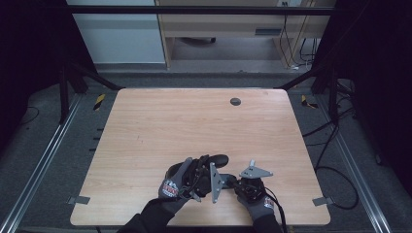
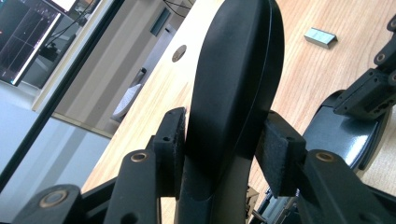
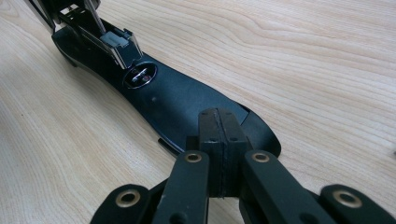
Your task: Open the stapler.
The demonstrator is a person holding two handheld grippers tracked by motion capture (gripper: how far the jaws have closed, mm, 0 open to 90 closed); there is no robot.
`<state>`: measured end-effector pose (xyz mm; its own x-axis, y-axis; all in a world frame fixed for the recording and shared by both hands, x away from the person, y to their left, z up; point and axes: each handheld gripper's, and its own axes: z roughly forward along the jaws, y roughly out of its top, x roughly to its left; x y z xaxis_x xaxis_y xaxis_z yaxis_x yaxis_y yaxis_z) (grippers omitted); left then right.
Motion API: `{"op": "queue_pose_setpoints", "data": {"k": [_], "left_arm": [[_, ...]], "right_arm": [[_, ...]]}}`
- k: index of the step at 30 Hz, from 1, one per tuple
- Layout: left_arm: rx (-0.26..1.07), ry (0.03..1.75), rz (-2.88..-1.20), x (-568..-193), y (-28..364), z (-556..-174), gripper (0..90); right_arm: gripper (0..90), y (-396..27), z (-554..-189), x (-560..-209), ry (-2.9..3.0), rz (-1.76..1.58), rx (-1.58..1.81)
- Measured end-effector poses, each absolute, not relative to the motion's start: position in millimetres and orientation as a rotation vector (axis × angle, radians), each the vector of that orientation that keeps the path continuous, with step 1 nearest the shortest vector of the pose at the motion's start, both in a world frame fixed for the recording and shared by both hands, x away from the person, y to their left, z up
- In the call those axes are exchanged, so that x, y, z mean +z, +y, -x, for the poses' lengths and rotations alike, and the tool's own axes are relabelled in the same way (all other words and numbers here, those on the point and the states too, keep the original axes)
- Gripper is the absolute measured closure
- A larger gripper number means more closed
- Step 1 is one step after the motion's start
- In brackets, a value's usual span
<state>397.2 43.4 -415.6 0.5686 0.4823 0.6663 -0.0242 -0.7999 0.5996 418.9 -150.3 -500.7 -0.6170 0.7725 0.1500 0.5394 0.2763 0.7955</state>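
A black stapler lies hinged open at the near edge of the wooden table (image 1: 194, 121). My left gripper (image 2: 224, 140) is shut on the stapler's curved top arm (image 2: 238, 70), one pad pressing on each side, and holds it raised. In the high view this arm (image 1: 217, 159) sticks out beyond the gloved left hand (image 1: 177, 182). My right gripper (image 3: 219, 140) is shut, pads together with nothing between them, its tips resting on the near end of the stapler's flat base (image 3: 177, 102). The metal staple channel (image 3: 116, 44) rises at the base's far end.
A small grey strip of staples (image 2: 320, 37) lies on the wood beyond the stapler. A round dark cable hole (image 1: 235, 101) sits near the table's far edge. Black frame bars and cables surround the table.
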Motion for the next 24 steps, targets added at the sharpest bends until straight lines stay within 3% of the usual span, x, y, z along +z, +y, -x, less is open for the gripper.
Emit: {"op": "queue_pose_setpoints", "data": {"k": [24], "left_arm": [[1.147,0.444,-2.17,-397,66,-397,56.8]], "right_arm": [[90.0,-149,-418,-500,2.285,-1.216,1.258]]}}
